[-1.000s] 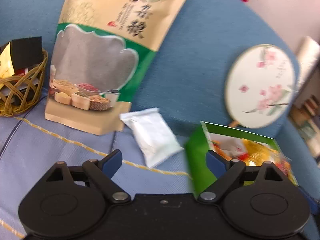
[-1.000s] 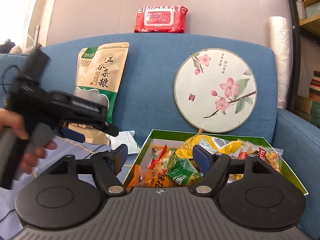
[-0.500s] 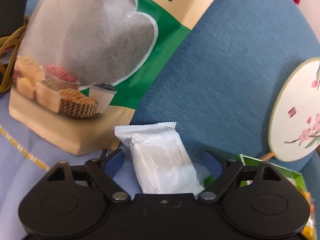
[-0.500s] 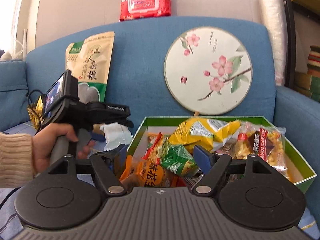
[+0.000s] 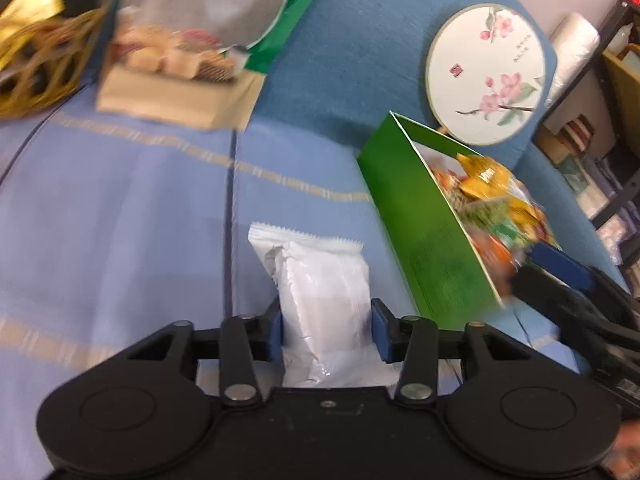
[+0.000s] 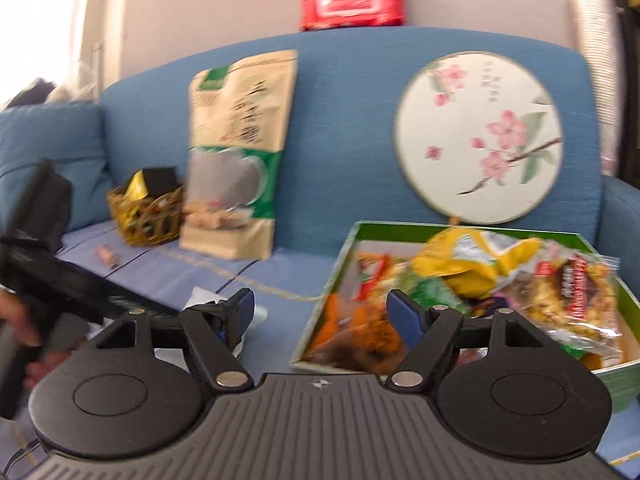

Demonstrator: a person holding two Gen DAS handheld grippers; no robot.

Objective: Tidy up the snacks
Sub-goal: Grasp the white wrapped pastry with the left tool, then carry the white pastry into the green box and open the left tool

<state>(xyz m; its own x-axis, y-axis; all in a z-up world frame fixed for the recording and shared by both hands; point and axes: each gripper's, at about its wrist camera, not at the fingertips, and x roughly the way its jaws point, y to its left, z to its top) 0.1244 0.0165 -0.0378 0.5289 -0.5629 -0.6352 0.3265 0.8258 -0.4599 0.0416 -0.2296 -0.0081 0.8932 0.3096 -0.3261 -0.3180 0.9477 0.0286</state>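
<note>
The grasp-and-lift step of the snack sorting is shown. The left gripper (image 5: pixel 327 330) is seen with its jaws just closed in on a white sealed snack packet (image 5: pixel 324 296); the blue pads (image 5: pixel 275 330) are pressed against the two long sides of the packet, whose serrated end projects forward beyond them. The packet is held just above, or still resting on, the light blue striped sofa seat (image 5: pixel 120 208); which of the two cannot be told, as the view is blurred. Just to the right of the packet stands the green cardboard box (image 5: pixel 424 240), already piled with coloured snack bags (image 6: pixel 480 280).

The right gripper (image 6: pixel 320 312) is held near the front left corner of that box with its jaws wide apart and nothing between them. In its view the left gripper appears as a dark blurred body at the lower left, with the person's hand (image 6: pixel 24 328) around its handle.

Against the blue backrest lean a tall kraft grain pouch (image 6: pixel 236 152) and a round painted fan (image 6: pixel 480 136); a small woven basket (image 6: pixel 146 216) with dark and gold packets sits left of the pouch, and a red pack of wipes (image 6: pixel 352 0) lies on top of the backrest.

The next move is judged to be a carry to the right over the box wall, which calls for enough lift to clear the rim and a release over the pile.
</note>
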